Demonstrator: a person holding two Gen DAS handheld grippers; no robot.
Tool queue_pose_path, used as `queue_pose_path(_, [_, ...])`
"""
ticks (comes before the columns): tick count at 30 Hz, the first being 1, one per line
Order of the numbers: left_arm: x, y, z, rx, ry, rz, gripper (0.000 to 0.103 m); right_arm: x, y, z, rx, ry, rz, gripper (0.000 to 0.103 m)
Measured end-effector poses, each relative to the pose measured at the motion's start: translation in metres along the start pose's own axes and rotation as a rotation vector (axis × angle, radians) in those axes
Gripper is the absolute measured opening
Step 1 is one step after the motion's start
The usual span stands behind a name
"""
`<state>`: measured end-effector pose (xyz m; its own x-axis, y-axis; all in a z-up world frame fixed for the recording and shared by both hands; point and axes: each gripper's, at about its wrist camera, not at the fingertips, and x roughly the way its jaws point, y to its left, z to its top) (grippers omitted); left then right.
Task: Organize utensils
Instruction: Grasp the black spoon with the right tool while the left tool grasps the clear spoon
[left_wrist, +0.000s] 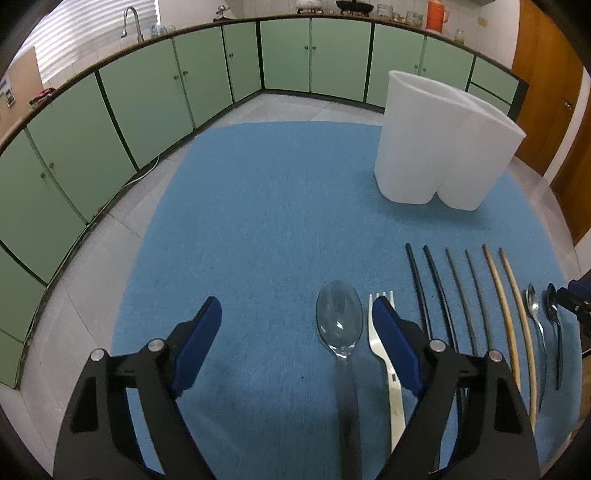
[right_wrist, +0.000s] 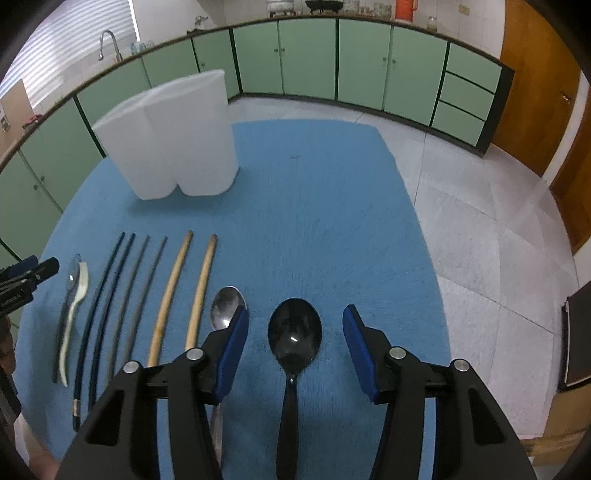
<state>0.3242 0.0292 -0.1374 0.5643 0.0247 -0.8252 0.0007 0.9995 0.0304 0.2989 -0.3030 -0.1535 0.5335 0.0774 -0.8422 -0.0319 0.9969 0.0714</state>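
Holder (left_wrist: 439, 147): white, two compartments — far on blue mat (left_wrist: 258, 203).
Left gripper (left_wrist: 297, 321): fingers apart, clear spoon (left_wrist: 340, 317) between, ungrasped.
Right gripper (right_wrist: 295, 332): fingers apart around black spoon (right_wrist: 294, 332) — no contact seen.

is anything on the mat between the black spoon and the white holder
Nothing visible does. The black spoon lies between the right gripper's open fingers, and only bare blue mat stretches from it to the white holder.

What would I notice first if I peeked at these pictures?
A neat row of utensils on the blue mat: a clear spoon, a white fork, chopsticks, a black spoon. Behind them stands a tall white holder. The right gripper hangs open around the black spoon.
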Motion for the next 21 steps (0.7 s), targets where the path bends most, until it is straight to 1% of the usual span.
queue_pose_path(7, [0.007, 0.004, 0.0, -0.014, 0.011, -0.003, 0.081, 0.018, 0.0, 0.008, -0.014, 0.048, -0.014, 0.049])
queue_pose_path(10, [0.009, 0.006, 0.002, -0.014, 0.014, -0.005, 0.081, 0.024, 0.0, 0.01, -0.011, 0.069, -0.016, 0.044])
queue_pose_path(12, [0.01, 0.006, 0.003, -0.013, 0.014, -0.009, 0.081, 0.028, 0.0, 0.011, -0.01, 0.082, -0.016, 0.036])
queue_pose_path(14, [0.013, 0.003, 0.002, -0.008, 0.017, -0.015, 0.082, 0.03, -0.001, 0.011, -0.007, 0.084, -0.006, 0.033])
queue_pose_path(21, [0.024, -0.001, 0.005, -0.002, 0.036, -0.032, 0.082, 0.019, -0.003, 0.009, 0.004, 0.059, 0.002, 0.033])
